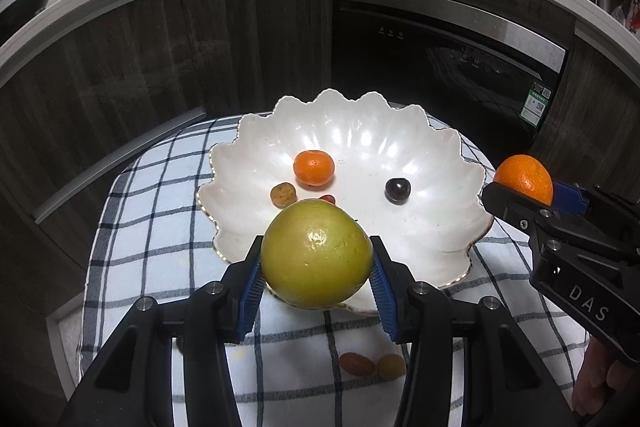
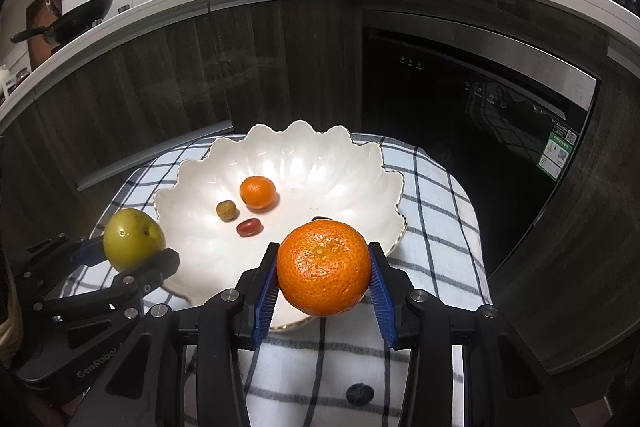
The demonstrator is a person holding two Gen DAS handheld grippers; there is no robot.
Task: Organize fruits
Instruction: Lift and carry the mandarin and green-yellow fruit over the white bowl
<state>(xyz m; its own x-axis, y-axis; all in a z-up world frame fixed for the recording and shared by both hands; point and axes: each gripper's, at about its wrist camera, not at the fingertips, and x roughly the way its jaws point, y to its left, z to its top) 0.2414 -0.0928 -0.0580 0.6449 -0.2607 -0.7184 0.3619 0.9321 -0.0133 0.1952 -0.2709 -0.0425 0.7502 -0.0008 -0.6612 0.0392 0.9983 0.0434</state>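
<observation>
Four small fruits already sit in the white bowl; left gripper clamps a green apple, right gripper a tangerine, both near the rim, three strays left on the cloth.

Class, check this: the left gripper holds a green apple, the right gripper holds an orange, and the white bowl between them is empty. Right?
Not empty. The left wrist view shows the white bowl holding a small orange, a dark cherry and other small fruits. The rest stands.
</observation>
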